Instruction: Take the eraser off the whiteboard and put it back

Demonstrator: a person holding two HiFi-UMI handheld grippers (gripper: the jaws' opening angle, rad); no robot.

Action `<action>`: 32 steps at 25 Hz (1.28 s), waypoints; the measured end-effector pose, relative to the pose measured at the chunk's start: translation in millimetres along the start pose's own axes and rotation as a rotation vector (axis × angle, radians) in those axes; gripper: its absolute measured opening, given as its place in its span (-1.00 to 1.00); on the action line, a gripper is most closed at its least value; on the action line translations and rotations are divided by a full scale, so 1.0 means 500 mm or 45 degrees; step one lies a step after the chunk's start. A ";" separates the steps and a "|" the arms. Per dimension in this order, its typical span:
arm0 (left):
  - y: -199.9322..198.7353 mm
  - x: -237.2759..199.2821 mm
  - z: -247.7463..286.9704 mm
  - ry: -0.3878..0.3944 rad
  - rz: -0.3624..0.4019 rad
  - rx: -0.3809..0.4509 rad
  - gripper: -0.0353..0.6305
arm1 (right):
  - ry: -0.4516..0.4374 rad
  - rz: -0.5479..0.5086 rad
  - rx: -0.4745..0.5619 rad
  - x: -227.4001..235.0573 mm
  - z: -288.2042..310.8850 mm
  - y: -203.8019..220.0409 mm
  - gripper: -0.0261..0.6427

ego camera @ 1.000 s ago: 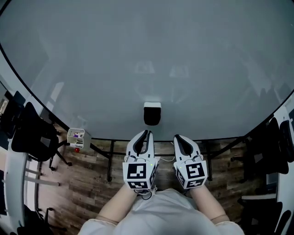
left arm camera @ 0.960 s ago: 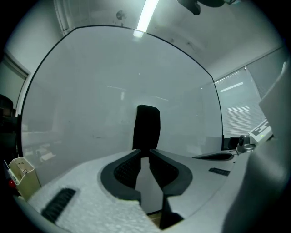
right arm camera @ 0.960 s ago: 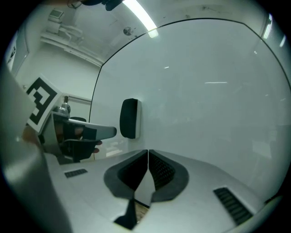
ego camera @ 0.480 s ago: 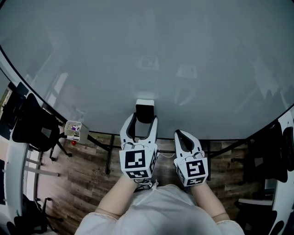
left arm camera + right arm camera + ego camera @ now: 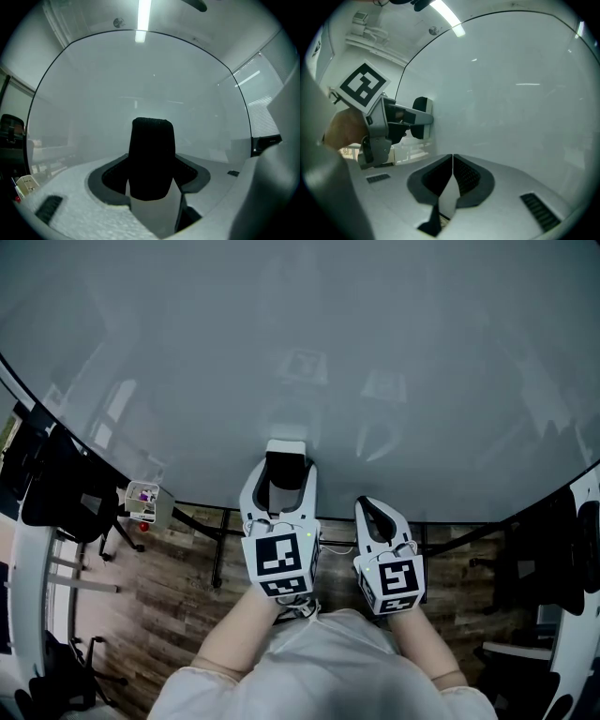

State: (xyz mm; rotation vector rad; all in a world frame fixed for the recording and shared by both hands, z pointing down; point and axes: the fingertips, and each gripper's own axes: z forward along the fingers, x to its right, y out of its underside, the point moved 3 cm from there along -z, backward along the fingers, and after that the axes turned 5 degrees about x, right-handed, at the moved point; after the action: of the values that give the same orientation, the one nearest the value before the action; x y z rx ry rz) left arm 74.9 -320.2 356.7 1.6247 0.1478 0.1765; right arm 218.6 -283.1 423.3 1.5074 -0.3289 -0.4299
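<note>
Reaching toward the whiteboard's (image 5: 300,334) lower edge, the left hand-held gripper (image 5: 286,486) is the nearer one. Its jaws are opening and flank, without pressing, the eraser (image 5: 152,154), which clings to the whiteboard straight ahead, long axis upright. The right hand-held gripper (image 5: 367,507) hovers alongside, short of the whiteboard, jaws together and empty.

A large, pale grey glossy whiteboard (image 5: 403,352) stands upright. A black rectangular eraser (image 5: 284,470) with a white back sits against its lower part.
</note>
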 end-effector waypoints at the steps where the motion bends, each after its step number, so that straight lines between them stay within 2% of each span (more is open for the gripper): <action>1: 0.001 0.000 0.000 -0.003 0.000 0.002 -0.08 | -0.001 -0.001 0.001 0.001 0.001 -0.001 -0.84; 8: 0.005 0.002 0.001 0.013 0.039 0.005 -0.10 | -0.002 -0.018 0.005 -0.005 0.003 -0.002 -0.84; 12: 0.003 0.002 -0.006 0.033 0.019 -0.004 -0.12 | 0.000 -0.032 -0.001 -0.013 -0.001 0.002 -0.84; 14: -0.005 0.004 -0.011 0.036 0.004 0.009 -0.12 | 0.004 -0.025 -0.004 -0.012 -0.003 0.006 -0.84; 18: -0.002 -0.007 -0.033 0.035 0.038 0.037 -0.12 | 0.014 -0.012 -0.006 -0.023 -0.001 0.009 -0.84; 23: 0.027 -0.024 -0.060 0.053 -0.004 -0.003 -0.12 | 0.023 0.011 -0.025 -0.041 0.004 0.020 -0.84; 32: 0.124 -0.042 -0.105 0.128 0.031 -0.108 -0.12 | 0.033 0.017 -0.021 -0.077 0.009 0.023 -0.84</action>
State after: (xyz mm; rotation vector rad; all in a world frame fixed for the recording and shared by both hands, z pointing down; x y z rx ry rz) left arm 43.0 -277.1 421.1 1.5343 0.1951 0.2793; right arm 183.6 -268.8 437.0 1.4928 -0.3139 -0.4014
